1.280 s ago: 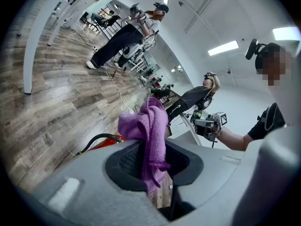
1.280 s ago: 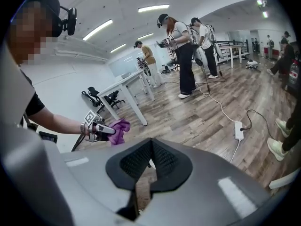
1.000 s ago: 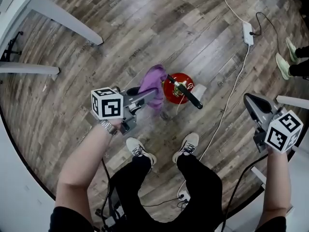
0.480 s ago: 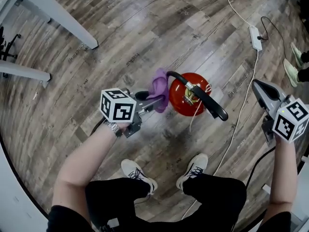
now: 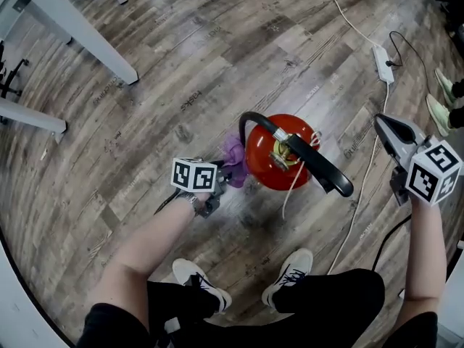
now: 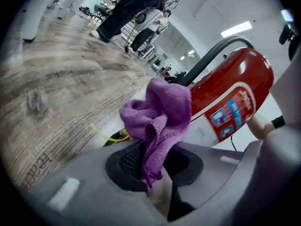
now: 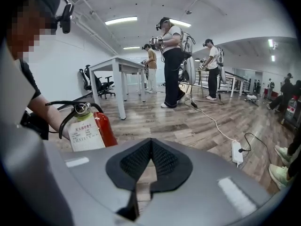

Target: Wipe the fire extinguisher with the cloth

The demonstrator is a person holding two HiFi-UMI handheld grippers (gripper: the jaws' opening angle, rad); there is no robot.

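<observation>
**Purple crumpled microfibre cloth [image 6: 162, 112] pressed to a red cylindrical fire extinguisher [image 5: 264, 158]**

Wood-look plank floor [image 5: 181, 64] carries the fire extinguisher, which stands upright just ahead of the person's white lace-up shoes [image 5: 290, 275]. Seen from the head view, its black lever handle [image 5: 319, 167] juts toward the right and a black hose [image 5: 250, 122] arches over its left shoulder.

The left claw [image 5: 223, 174] sits low at the extinguisher's left side. Its jaws are narrow and clamped on the purple cloth [image 5: 234, 158], a fold of which runs down between the black ribbed pads [image 6: 129, 159]. The bunched rest of the cloth stands up past the tips and lies against the red body [image 6: 225, 93], beside the white and blue label [image 6: 225, 119].

The right claw [image 5: 380, 122] hangs well apart from the extinguisher, off to its right and above the floor. In the right gripper view its jaws [image 7: 150, 145] are together at the tips and hold nothing; only floor shows through the slit behind them. That view has the fire extinguisher [image 7: 96, 128] to the left, its white printed label [image 7: 87, 134] facing the camera.

A white power strip [image 5: 383, 54] with a white cable [image 5: 341, 13] lies on the floor beyond the right claw. Grey table legs [image 5: 72, 27] cross the upper left of the head view. Other people [image 7: 171, 65] stand in the background near a white table [image 7: 117, 65].
</observation>
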